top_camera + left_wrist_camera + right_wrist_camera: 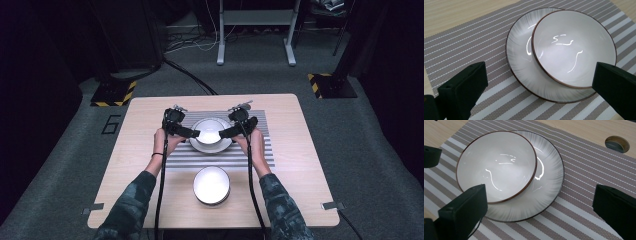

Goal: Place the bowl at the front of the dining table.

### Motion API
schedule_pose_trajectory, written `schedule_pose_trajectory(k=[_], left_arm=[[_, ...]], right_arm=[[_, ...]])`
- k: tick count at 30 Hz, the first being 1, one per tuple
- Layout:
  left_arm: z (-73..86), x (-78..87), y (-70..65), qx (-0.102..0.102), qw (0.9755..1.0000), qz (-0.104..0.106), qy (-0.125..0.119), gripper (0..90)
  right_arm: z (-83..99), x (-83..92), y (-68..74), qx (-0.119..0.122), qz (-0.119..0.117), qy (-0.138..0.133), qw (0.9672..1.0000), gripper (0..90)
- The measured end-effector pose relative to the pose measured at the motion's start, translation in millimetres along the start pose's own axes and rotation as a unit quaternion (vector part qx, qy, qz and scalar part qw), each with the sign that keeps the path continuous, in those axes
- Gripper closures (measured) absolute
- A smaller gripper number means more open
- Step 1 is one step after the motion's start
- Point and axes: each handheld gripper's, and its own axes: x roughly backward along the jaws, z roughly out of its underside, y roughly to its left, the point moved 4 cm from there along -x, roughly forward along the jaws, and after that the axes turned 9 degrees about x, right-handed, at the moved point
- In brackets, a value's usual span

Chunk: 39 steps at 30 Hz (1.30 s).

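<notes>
Bowl (574, 50) resting on a plate (520, 57), flanked by two open grippers.
The plate lies on a striped mat (260, 155) at the table's (300, 190) centre. The left gripper (192, 132) and right gripper (223, 133) hover at either side, jaws spread wide, holding nothing. A second bowl (212, 185) sits nearer, just off the mat.

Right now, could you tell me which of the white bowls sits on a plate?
The far white ceramic bowl, between both grippers, rests on the white plate; the near bowl sits on bare table.
</notes>
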Motion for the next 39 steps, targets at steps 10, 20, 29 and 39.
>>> schedule_pose_trajectory(k=[10,20,29,39], left_arm=[[19.1,21.2,0.5,-0.035,0.9994,-0.005,-0.001,0.0],[43.7,46.4,-4.3,-0.073,0.9970,-0.015,-0.022,0.0],[73.5,62.1,1.6,-0.085,0.9961,-0.018,-0.015,0.0],[115.0,81.4,14.7,-0.079,0.9963,-0.026,-0.024,0.0]], right_arm=[[18.4,28.6,2.5,0.017,0.006,-0.021,0.9996,0.0],[38.3,50.7,11.3,0.043,0.011,-0.029,0.9986,0.0],[59.3,68.9,18.6,0.060,0.019,-0.039,0.9973,0.0],[99.4,78.4,14.4,0.056,0.033,-0.030,0.9975,0.0]])
